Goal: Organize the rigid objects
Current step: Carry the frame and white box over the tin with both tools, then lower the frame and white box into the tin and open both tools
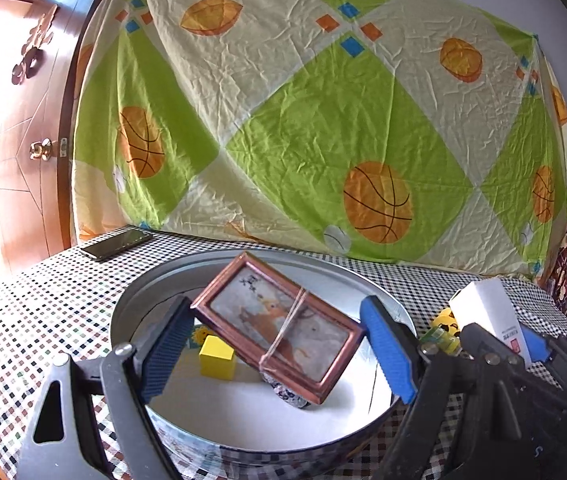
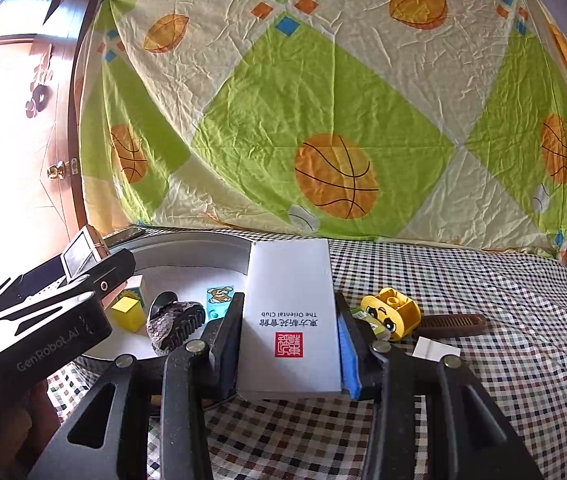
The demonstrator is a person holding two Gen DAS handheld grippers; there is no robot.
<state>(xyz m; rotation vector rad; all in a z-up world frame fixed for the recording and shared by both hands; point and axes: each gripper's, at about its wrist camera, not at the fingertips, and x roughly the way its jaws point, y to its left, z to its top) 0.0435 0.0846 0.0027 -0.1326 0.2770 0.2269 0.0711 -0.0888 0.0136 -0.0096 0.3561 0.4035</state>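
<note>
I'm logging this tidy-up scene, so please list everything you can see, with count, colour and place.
Round metal tray: one, silver, on the checked tablecloth.
Framed picture: one, copper-brown, between the left gripper's fingers above the tray.
Wooden cube: one, yellow, in the tray.
Hair claw clip: one, dark patterned, in the tray.
Cardboard box: one, white, held in the right gripper.
Toy brick with a face: one, yellow, on the cloth.
Comb: one, brown, beside the brick.
Phone: one, black, far left.
Left gripper: holding the picture.
Right gripper: closed on the box.

The white box point(image 2: 289, 316) hides most of a green item point(image 2: 371, 322); the wooden comb point(image 2: 453, 325) is half hidden behind the yellow toy brick point(image 2: 393, 312).
</note>
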